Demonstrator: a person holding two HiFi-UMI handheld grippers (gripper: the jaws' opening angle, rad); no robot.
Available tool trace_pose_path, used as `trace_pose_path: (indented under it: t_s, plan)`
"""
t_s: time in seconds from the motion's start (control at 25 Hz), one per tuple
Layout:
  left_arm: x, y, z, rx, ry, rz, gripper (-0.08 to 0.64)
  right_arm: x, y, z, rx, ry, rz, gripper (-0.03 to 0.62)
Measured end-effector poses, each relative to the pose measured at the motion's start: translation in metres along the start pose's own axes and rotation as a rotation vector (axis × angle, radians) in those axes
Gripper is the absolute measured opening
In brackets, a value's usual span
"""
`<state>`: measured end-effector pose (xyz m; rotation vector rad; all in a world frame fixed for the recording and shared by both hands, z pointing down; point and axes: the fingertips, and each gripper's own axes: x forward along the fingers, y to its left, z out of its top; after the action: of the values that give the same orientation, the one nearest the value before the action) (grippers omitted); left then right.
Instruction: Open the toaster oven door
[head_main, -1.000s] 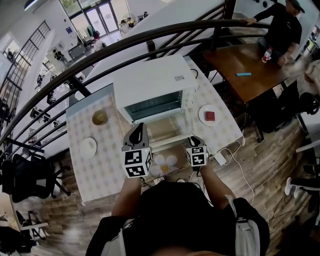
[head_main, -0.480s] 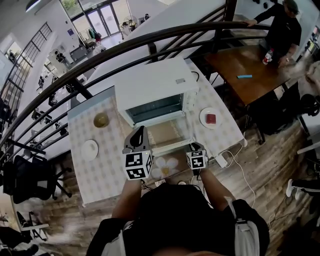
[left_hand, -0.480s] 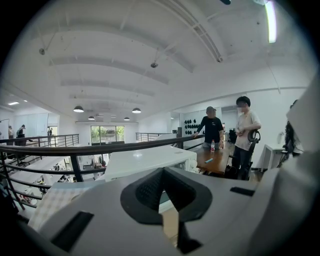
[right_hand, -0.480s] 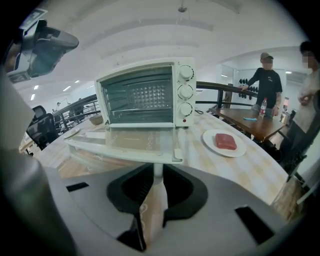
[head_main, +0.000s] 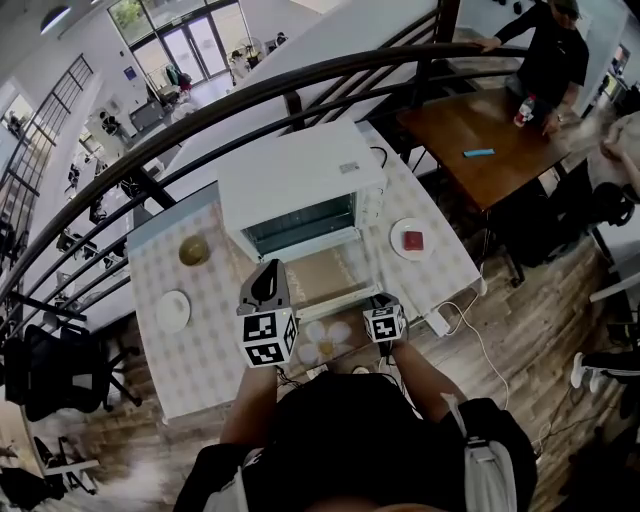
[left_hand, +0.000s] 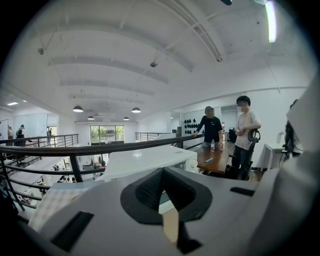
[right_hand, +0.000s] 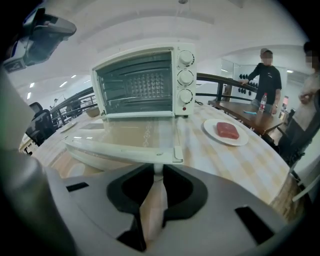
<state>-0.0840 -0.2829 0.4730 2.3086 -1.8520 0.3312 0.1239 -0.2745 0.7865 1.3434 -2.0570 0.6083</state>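
**A:** So, where's the toaster oven (head_main: 300, 180) right now?

**B:** Ctr of the checked surface (head_main: 200, 350). White box, three knobs (right_hand: 185, 77) down its right side. Its door (head_main: 325, 272) is down, lying about flat toward the person, glass facing up.

**A:** And the right gripper (right_hand: 157, 170)?

**B:** At the door's near edge, toward the right end. Fingers narrow, pinched on the handle (right_hand: 120, 151) (a white bit of it shows between the pads).

**A:** Left gripper (left_hand: 161, 171)?

**B:** Held up nr the door's left corner. Head view shows no contact w/ it. Fingers closed tip to tip, nothing btw them. Its own view looks over the oven's top to a dark railing (left_hand: 100, 149).

**A:** Anything else on the surface?

**B:** A plate (right_hand: 212, 131) w/ a red slab (right_hand: 227, 131) on it, right of the oven and well apart from the door. On the left side there's a bowl (head_main: 194, 250), and nearer the person a small plate (head_main: 172, 310).
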Motion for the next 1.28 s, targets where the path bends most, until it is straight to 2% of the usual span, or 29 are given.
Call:
trace_pose_path:
  t_s: [0.4, 0.56, 0.96, 1.28]
  plan:
    - [0.009, -0.009, -0.003, -0.006, 0.004, -0.024, 0.012, 0.005, -0.004, -0.002, -0.029, -0.028, -0.003, 0.069]
    - [0.012, -0.009, -0.003, -0.008, 0.006, -0.029, 0.012, 0.002, 0.000, -0.003, -0.042, 0.002, 0.015, 0.069]
    - [0.012, -0.012, 0.002, -0.007, -0.009, -0.026, 0.011, 0.005, -0.002, -0.005, -0.021, -0.005, 0.033, 0.069]
    - [0.009, -0.015, 0.006, -0.011, -0.022, -0.031, 0.012, 0.003, 0.000, -0.003, 0.012, -0.016, 0.011, 0.072]
